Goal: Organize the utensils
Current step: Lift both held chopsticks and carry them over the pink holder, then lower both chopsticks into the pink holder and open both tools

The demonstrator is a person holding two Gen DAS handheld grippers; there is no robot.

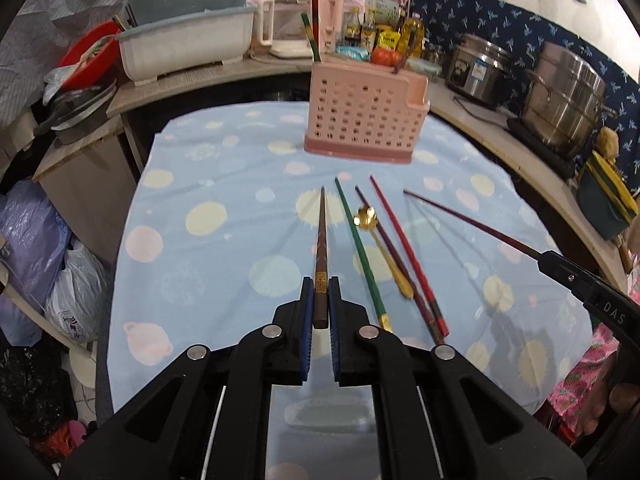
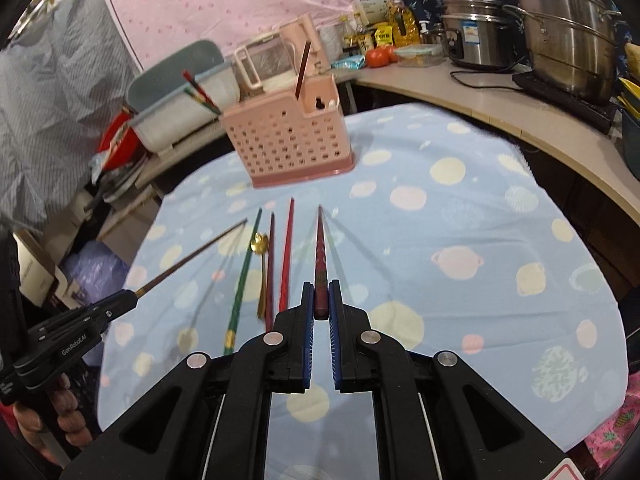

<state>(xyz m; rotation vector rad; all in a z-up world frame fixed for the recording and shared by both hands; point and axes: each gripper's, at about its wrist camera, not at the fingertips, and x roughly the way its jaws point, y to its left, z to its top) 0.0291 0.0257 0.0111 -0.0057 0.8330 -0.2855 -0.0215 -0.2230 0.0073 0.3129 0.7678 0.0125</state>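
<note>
Left gripper (image 1: 321,300) pinches our brown chopstick (image 1: 321,248) by its butt; right gripper (image 2: 321,300) likewise clamps a maroon chopstick (image 2: 320,252). Pink caddy (image 1: 366,114) sits at 12 o'clock. We tip each upright, then lower into its slots, clear of the loose chopsticks (image 1: 404,252).

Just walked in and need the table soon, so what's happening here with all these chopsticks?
A person is sorting utensils with a hand-held gripper in each hand. The left hand-held gripper is shut on a brown chopstick, and the right hand-held gripper is shut on a dark red chopstick, both pointing toward the pink utensil basket. That basket already holds a few chopsticks. A green chopstick, a red chopstick, another dark one and a gold spoon lie on the blue tablecloth.
</note>
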